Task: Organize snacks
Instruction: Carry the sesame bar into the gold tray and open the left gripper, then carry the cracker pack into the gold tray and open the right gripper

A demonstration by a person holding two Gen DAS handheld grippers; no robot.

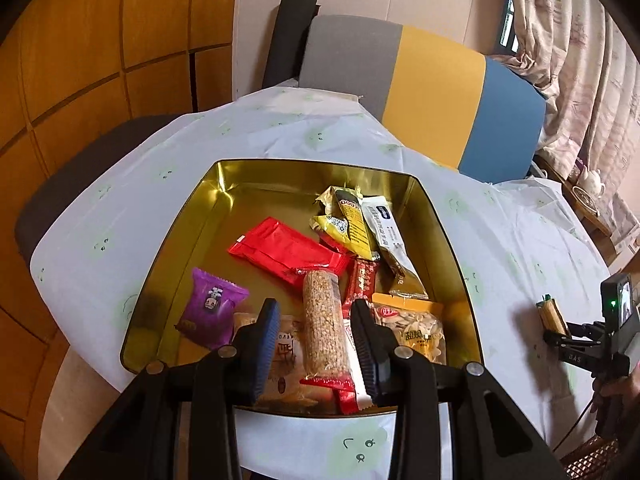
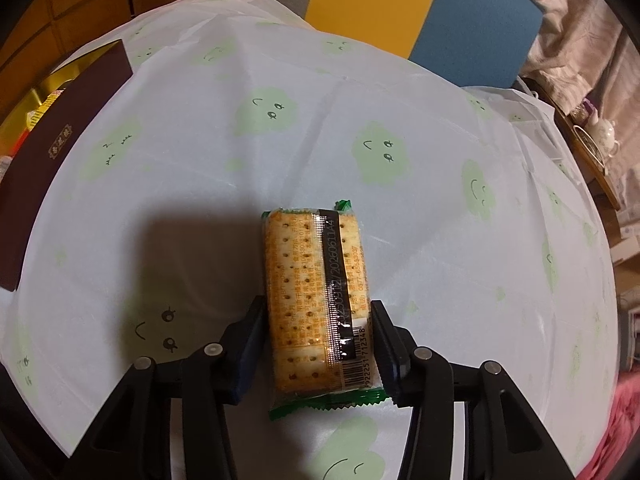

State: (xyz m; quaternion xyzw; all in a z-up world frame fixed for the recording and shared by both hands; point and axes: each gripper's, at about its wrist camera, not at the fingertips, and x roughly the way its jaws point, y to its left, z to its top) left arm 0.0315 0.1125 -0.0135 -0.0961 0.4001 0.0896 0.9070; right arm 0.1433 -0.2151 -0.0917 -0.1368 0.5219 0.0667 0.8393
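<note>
A counter (image 2: 400, 92) draped in a pale cloth printed with green smiling clouds carries everything. Behind it stands a chair (image 1: 432, 92) with a back in grey, yellow and blue panels.

On the counter sits a gold-lined tin box (image 1: 192, 224), open at the top; its dark brown outer wall shows at the left edge of the right wrist view. Inside it lie a long red packet (image 1: 284, 250), a yellow and black packet (image 1: 348, 220) beside a white sachet (image 1: 386, 228) toward the far right corner, a bag of seeds (image 1: 416, 330) against the near right wall, a purple wrapped sweet (image 1: 212, 304) near the left wall, and a sesame bar in clear wrap (image 1: 322, 320) lying lengthwise at the near side.

The left hand-held gripper (image 1: 316, 340) hangs over the near edge of the box with its jaws spread apart, the sesame bar seen between them with a gap on each side; whether the pads touch anything below cannot be told.

The right hand-held gripper (image 2: 318, 344) is on the bare cloth well right of the box, its jaws drawn in against the two long sides of a cracker pack with green crimped ends (image 2: 316, 300), which lies between them, pointing away from the camera. In the left wrist view the same pack stands out at the gripper's tips.
</note>
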